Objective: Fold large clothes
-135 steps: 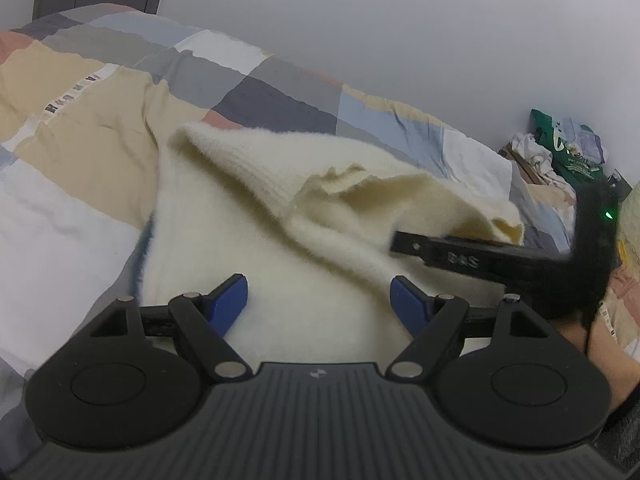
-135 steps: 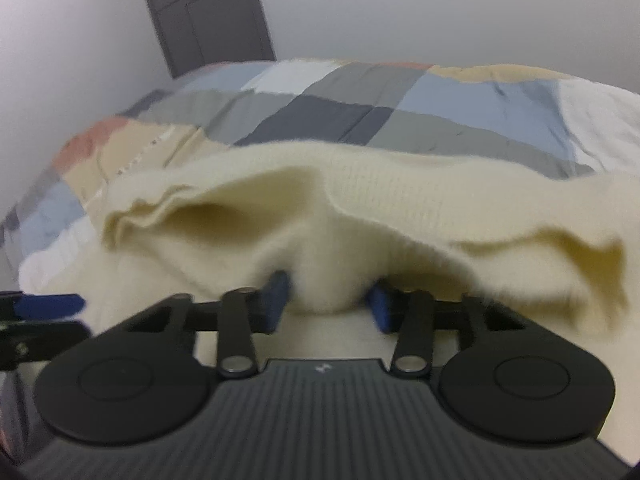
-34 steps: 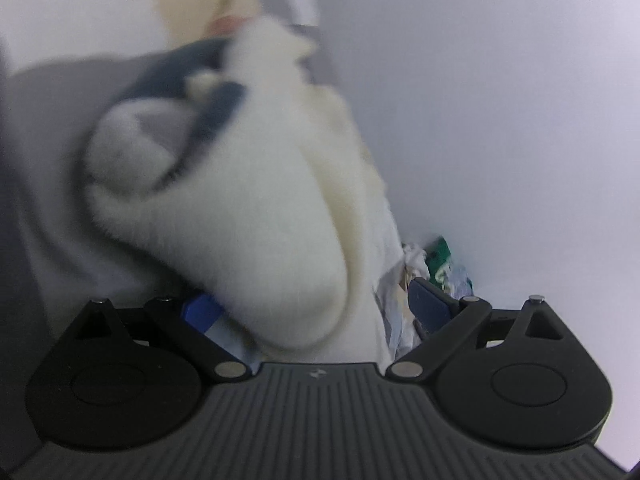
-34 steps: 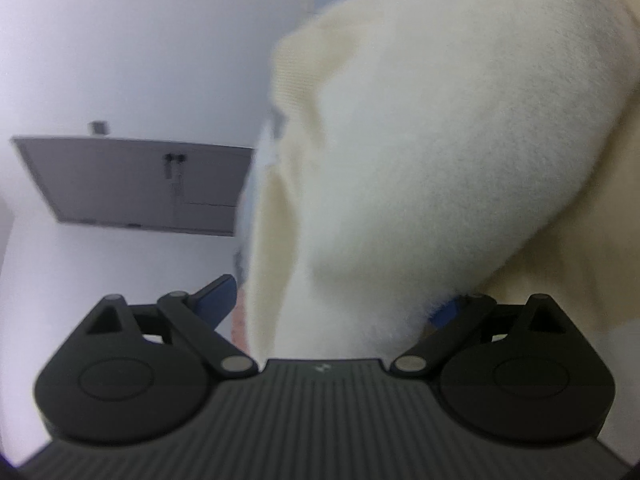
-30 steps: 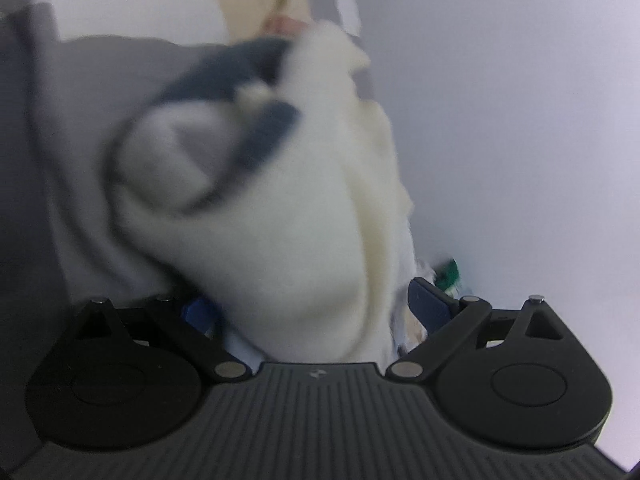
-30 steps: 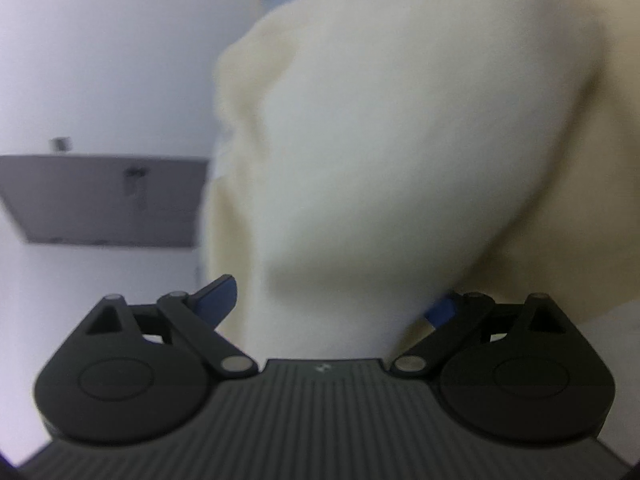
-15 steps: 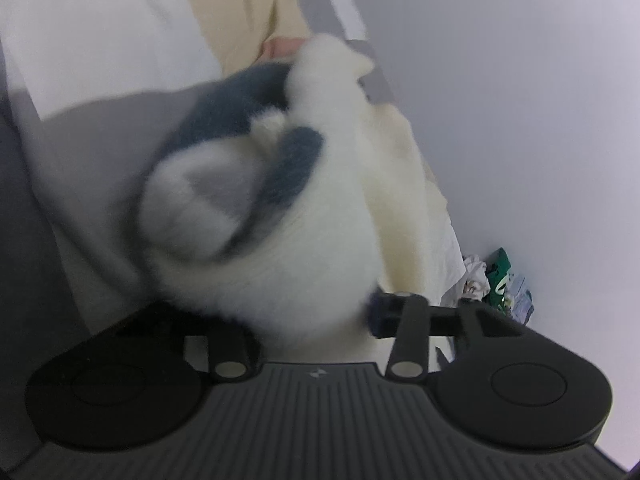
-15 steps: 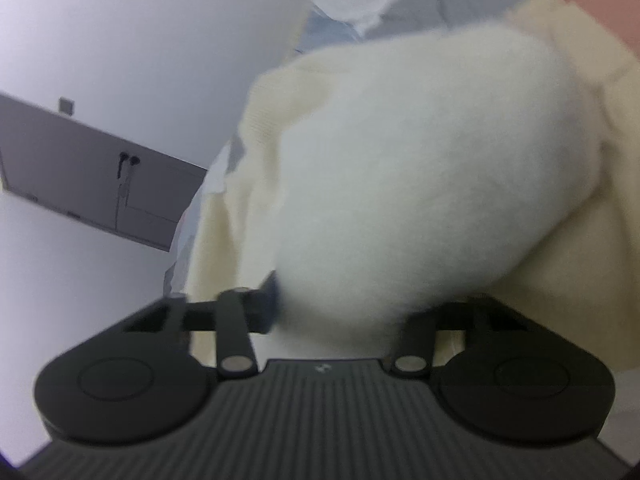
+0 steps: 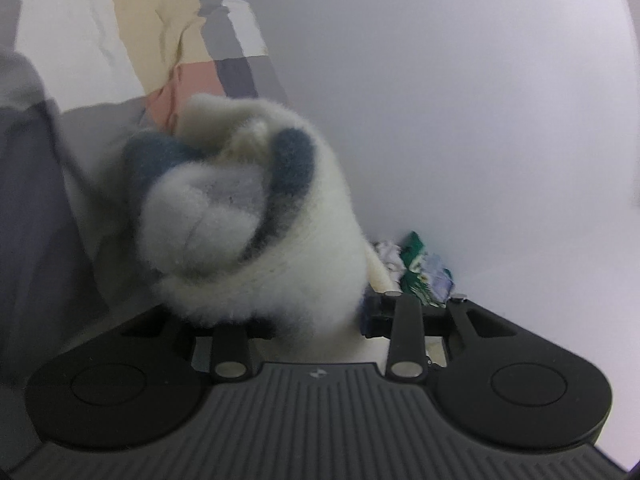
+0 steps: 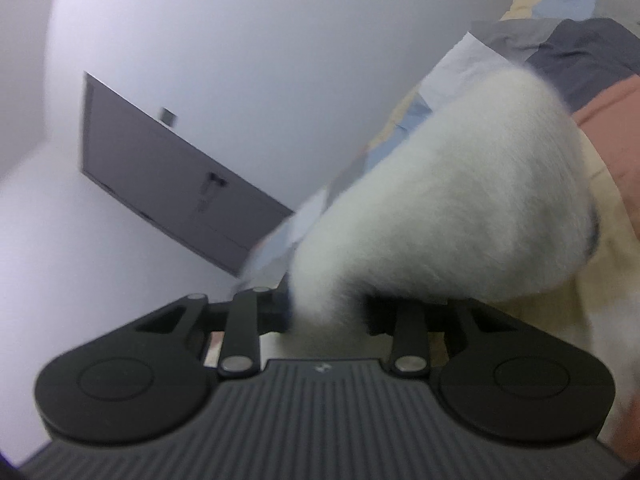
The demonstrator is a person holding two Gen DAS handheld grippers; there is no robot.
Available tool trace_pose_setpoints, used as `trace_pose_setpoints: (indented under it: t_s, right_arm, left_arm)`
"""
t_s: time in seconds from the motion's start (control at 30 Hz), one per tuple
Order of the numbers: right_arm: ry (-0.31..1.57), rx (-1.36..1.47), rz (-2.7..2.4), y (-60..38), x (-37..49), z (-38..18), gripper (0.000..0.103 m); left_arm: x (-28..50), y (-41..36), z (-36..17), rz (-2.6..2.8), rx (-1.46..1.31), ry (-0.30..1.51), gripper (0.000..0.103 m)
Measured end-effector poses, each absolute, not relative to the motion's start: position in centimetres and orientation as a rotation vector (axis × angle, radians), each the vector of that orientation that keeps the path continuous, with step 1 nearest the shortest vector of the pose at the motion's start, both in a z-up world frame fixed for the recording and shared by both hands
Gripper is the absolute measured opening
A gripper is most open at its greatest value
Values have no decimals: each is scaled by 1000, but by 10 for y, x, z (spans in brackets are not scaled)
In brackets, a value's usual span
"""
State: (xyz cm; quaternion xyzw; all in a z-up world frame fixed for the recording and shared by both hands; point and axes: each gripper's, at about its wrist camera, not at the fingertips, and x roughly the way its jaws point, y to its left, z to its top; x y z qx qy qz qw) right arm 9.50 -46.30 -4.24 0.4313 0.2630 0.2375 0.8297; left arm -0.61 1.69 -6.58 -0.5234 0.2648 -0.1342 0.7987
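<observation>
Claws [image 9: 316,316] newly closed on sweater [image 9: 256,216]

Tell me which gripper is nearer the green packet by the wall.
Left. The left gripper, clamped on the fluffy cream sweater, has the green packet just beyond its jaws. The right gripper faces the grey door; no packet shows there.

In the left wrist view, the bunched sweater [image 9: 256,216] is sitting between the fingers of the left claw [image 9: 312,316], with the bed [image 9: 132,40] lying behind it to the left and a small pile of clutter [image 9: 416,268] sitting behind it to the right, against the wall [image 9: 460,100]. In the right wrist view, the sweater [image 10: 460,208] is sitting in the right claw [image 10: 326,312], the bed [image 10: 580,52] lying behind to the right and a door [image 10: 168,176] standing far left.
</observation>
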Motion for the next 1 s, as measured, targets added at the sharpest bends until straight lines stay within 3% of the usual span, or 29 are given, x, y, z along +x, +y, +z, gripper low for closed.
trace_pose_setpoints:
  t_s: [0.2,0.27,0.37,0.43,0.5,0.57,1.0]
  right_arm:
    - [585,883,497,-471,78,-42,35]
    - [629,886,478,-472,79,-47,36]
    - [668,853,486,-467,80,-50,38]
    - [677,832,492,-463,82,-47,41]
    - [681,827,500,-463,83,-44,51]
    - [675,836,533,-461,87,-40,71]
    - [709,725,565,-433,173,-33,74]
  left_arm:
    - [-15,4,-66,-277,-1080,612,46]
    - [-12,4,-72,-275,-1080,643,65]
    - [-8,4,-83,-272,-1106,684,84]
    - [-9,6,-87,-270,-1129,691,85]
    - [-8,8,-87,-281,-1139,680,86]
    - [-10,9,-83,-294,-1143,665,87]
    - [85,1,-49,-173,-879,616,88]
